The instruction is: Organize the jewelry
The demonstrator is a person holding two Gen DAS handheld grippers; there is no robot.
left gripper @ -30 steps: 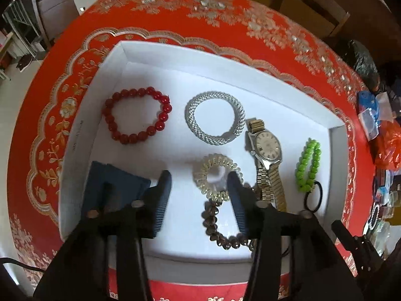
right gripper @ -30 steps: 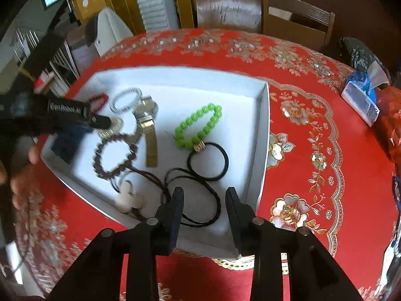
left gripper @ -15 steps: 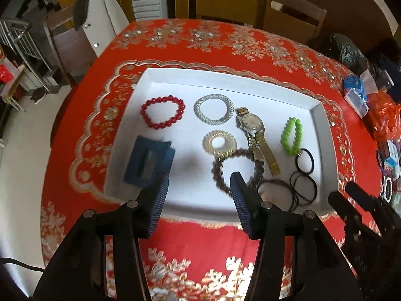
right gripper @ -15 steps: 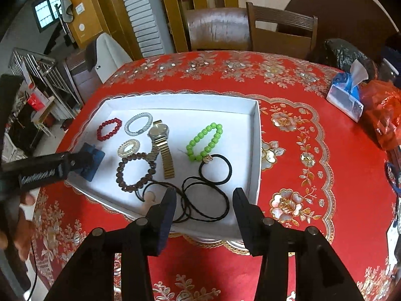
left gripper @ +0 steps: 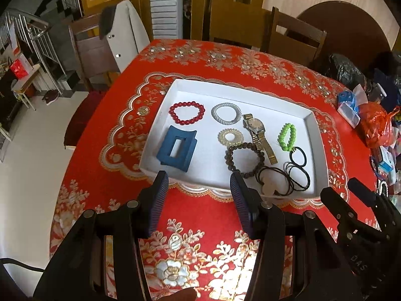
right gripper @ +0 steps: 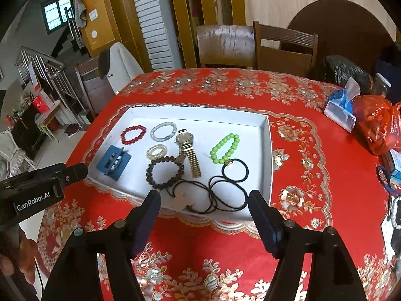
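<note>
A white tray on the red tablecloth holds a red bead bracelet, a silver mesh bracelet, a gold watch, a clear coil tie, a green bead bracelet, a brown bead bracelet, black hair ties and a blue hair claw. My left gripper is open and empty, above the cloth in front of the tray. My right gripper is open wide and empty, in front of the tray's near edge.
A tissue pack, an orange bag and small clutter sit at the table's right side. Wooden chairs stand behind the table. A staircase is at far left.
Both grippers have pulled back and up from the tray, so the whole tray and table show. The right gripper's jaws have opened wider. The jewelry has not moved.
</note>
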